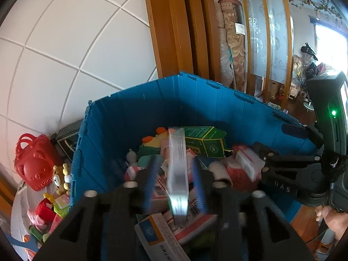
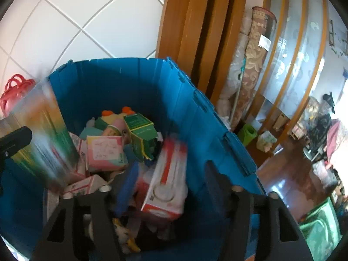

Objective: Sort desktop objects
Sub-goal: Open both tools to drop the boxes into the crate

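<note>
Black claw frames fill the foreground of both views. Our left claw [image 1: 177,184] pinches a flat, glossy carton [image 1: 177,174] on its narrow edges, above the bin [image 1: 121,117]; our right claw [image 2: 171,187] gapes, gripping nothing, with a red-and-white box [image 2: 167,184] blurred between its fingers, seemingly falling. That bin is ribbed blue plastic, heaped with cardboard packs. A green box [image 1: 206,141] lies on top. We should lower the carton flat onto the heap before parting the fingers, so it doesn't topple out.
</note>
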Tool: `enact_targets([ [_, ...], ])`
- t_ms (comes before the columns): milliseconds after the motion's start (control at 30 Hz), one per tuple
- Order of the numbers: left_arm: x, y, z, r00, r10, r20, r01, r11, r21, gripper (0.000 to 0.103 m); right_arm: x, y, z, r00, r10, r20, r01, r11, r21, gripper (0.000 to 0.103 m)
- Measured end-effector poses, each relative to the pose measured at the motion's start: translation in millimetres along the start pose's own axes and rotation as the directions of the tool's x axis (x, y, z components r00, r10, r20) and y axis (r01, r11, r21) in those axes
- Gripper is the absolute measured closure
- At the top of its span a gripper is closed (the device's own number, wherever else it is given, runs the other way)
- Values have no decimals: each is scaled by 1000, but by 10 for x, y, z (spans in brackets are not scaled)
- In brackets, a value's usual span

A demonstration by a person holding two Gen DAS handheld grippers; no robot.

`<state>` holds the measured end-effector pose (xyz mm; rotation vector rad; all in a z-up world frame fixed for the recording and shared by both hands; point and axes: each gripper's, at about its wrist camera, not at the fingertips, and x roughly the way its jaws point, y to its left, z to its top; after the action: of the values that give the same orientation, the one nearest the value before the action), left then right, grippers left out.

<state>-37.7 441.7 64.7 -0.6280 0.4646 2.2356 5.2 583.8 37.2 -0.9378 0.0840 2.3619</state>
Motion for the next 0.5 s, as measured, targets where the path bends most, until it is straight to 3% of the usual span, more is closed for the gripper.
enact_targets([
  [67, -53, 9, -10, 1000, 1, 19, -1, 1000, 2, 40, -26, 3, -5, 1000, 3, 6, -3, 1000, -1, 26],
  [233, -141, 15, -25, 999, -2, 39, 2, 1000, -5, 35, -107, 11, -18, 1000, 5, 22, -5, 1000, -2, 2],
  [500, -212, 7, -116, 999, -15, 41, 16, 999, -30, 32, -302, -45, -70, 998, 16, 55, -17, 1000, 10, 0],
])
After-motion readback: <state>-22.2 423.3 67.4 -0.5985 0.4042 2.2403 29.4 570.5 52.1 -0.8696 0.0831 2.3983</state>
